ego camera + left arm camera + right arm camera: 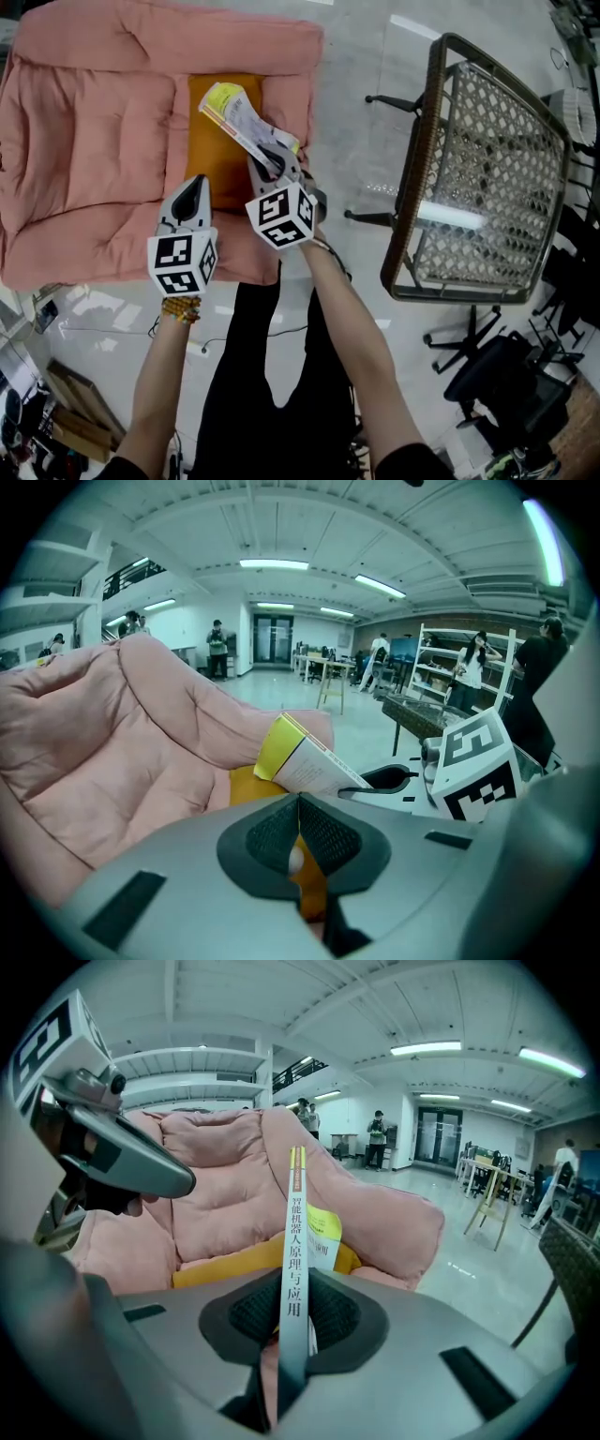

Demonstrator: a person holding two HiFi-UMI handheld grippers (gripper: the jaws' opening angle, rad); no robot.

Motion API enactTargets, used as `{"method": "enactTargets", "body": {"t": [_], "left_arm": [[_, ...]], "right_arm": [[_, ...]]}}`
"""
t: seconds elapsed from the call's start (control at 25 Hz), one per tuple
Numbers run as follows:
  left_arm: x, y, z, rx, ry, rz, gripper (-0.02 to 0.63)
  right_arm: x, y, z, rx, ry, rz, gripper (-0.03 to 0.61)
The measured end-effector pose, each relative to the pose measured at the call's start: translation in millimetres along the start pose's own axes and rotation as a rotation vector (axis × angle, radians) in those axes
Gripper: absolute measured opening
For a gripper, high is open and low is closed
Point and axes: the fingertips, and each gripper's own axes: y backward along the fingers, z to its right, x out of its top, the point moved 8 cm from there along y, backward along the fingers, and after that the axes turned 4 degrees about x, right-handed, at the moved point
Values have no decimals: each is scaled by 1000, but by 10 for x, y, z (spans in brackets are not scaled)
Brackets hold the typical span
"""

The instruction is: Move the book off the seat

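A thin book [242, 120] with a yellow-and-white cover hangs tilted above the orange cushion [214, 150] on the seat of the pink armchair [84, 141]. My right gripper [273, 163] is shut on the book's near end. In the right gripper view the spine [293, 1260] stands upright between the pads. My left gripper [194, 193] hovers beside it to the left, over the cushion's near edge, its jaws shut with nothing in them. The left gripper view shows the book [300, 758] ahead and the cushion [246, 787] below it.
A wicker-topped metal table [487, 178] stands to the right of the armchair. A black office chair [497, 375] is at the lower right. Boxes and clutter [56, 412] lie at the lower left. People and shelves are far off across the hall.
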Motion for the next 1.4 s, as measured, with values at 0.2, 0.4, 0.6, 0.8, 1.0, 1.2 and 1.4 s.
{"method": "enactTargets", "body": {"t": [0.2,0.4,0.6,0.8,1.0,1.2,1.4], "left_arm": [[60,3,45,-5,-16,12,12],[98,-2,73,-7,-28,21,12],[94,16,110,-12,-36,23,12],[124,102,140,-17,-48,30,12],[149,122,166,-10,-62,54,12],[184,144,189,-7,-65,80,12],[308,262,272,-16,-59,93,12]], "right_arm": [[51,122,-12,2,-17,21,71],[62,230,-43,11,-25,27,71],[112,336,-106,18,-23,40,71],[230,490,-182,24,-28,71,71],[369,653,-220,21,-16,104,71],[516,799,-226,18,-32,135,71],[671,979,-218,12,-62,137,71]]}}
